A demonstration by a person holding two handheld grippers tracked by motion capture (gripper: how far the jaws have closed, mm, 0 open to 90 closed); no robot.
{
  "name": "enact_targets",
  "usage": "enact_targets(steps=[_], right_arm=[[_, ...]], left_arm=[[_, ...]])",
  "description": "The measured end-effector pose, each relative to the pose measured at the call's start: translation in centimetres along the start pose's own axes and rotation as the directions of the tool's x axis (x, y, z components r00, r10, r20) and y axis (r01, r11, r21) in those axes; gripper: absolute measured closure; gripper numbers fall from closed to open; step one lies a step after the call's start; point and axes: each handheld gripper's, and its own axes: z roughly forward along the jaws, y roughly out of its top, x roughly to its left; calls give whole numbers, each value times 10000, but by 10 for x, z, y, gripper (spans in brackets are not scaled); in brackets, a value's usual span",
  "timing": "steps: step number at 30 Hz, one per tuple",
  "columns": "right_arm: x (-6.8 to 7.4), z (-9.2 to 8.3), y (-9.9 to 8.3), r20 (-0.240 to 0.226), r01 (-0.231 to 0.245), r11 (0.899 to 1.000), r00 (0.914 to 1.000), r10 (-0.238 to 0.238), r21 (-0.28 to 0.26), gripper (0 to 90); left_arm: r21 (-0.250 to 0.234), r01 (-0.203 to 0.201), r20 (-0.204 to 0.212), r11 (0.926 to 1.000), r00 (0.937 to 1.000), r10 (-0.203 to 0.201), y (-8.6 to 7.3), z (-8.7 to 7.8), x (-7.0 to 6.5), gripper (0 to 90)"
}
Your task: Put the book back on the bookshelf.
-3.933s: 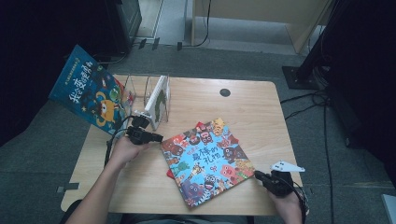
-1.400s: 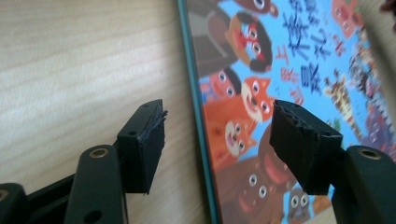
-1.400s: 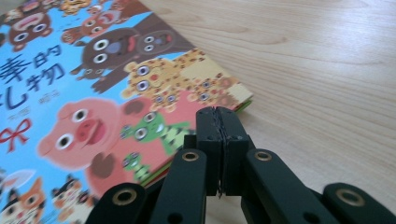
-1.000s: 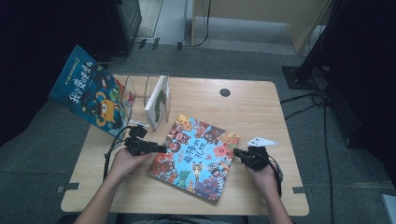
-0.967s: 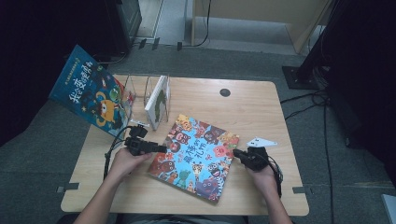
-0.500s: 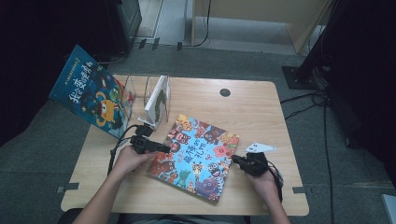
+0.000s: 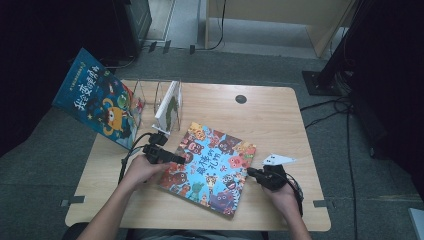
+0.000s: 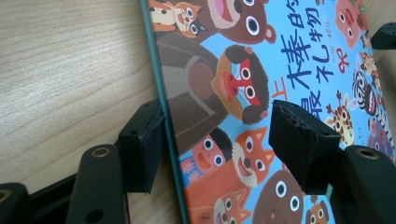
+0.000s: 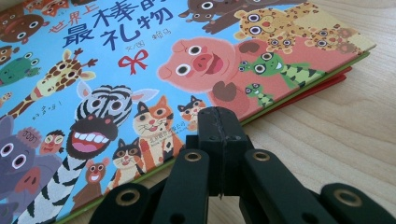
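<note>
The left tongs [image 8: 212, 144] stand wide astride the picture book's [image 7: 210, 167] left edge, jaws just opened further, apparently not pressing it. The book lies flat on the counter [image 7: 270, 110]. At its right edge, the right tongs [image 9: 219, 128] are closed, empty.

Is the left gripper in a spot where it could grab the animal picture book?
Probably yes. The left gripper already has its jaws on either side of the picture book's teal edge, one against that edge, the other over the cover and not pressing. They have just been opening, and nothing blocks them.
</note>
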Motion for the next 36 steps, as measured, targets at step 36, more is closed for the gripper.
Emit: enact_targets(steps=[36], right_arm=[[-3,24,13,-834,-69,9996,9965,47,-262,900]], left_arm=[[709,229,1165,9972,9927,-311,67,-69,-54,657]])
